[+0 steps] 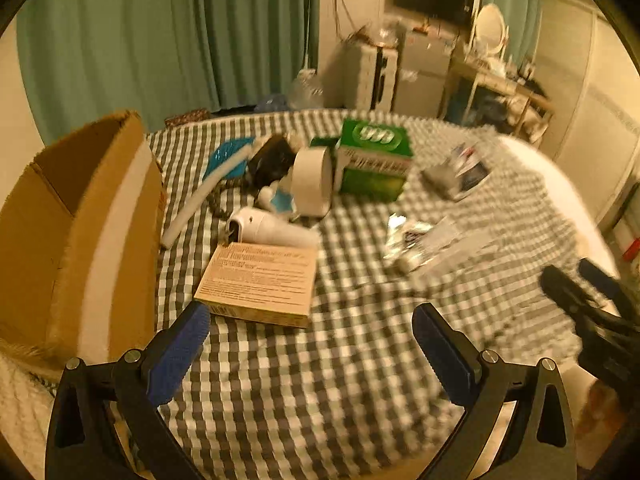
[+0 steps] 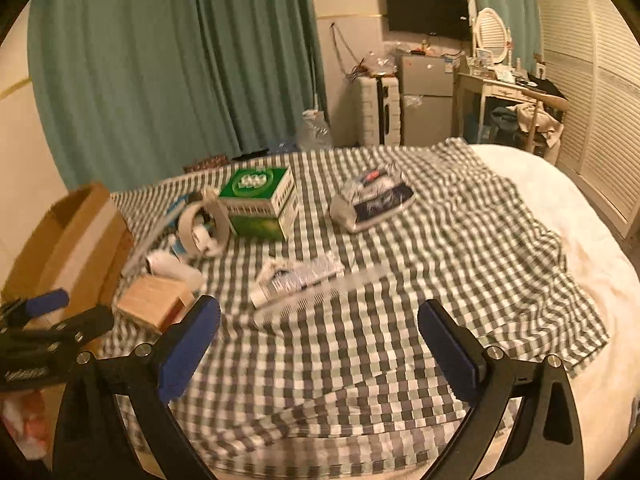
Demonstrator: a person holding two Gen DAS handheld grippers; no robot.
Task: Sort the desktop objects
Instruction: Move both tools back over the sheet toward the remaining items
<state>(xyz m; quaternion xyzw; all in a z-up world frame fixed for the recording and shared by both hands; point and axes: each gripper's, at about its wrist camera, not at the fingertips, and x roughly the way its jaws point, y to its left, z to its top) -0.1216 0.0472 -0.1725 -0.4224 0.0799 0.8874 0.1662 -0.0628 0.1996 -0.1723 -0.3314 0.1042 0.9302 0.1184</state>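
The left claw [image 1: 312, 344] stands nearest the lens, jaws wide apart with nothing between them, above the checked cloth [image 1: 304, 392] that covers the bed [image 2: 560, 208]. Just beyond its left pad lies a flat tan box [image 1: 258, 280], printed face up, near the pad but apart from it. An open cardboard carton [image 1: 80, 240] stands at the left edge of the cloth, close beside the tan box.

Behind the tan box lies a white cylindrical device [image 1: 264, 226] on its side. Further back, clustered together: a white tape roll [image 1: 312, 182] on edge, a black object [image 1: 270, 160], a blue item [image 1: 228, 156] and a long white stick [image 1: 200, 200]. A green carton [image 1: 374, 160] stands just right of the tape roll.

The right claw [image 2: 320, 344] is likewise spread wide and empty. Ahead of it, apart from both pads, lie a crumpled tube [image 2: 296, 280] and a clear ruler [image 2: 320, 296], touching or overlapping. A foil-and-dark packet [image 2: 372, 202] lies well beyond, to the right of the green carton.

Each claw appears at the edge of the other's view. Nothing lies between either claw and the items ahead of it.
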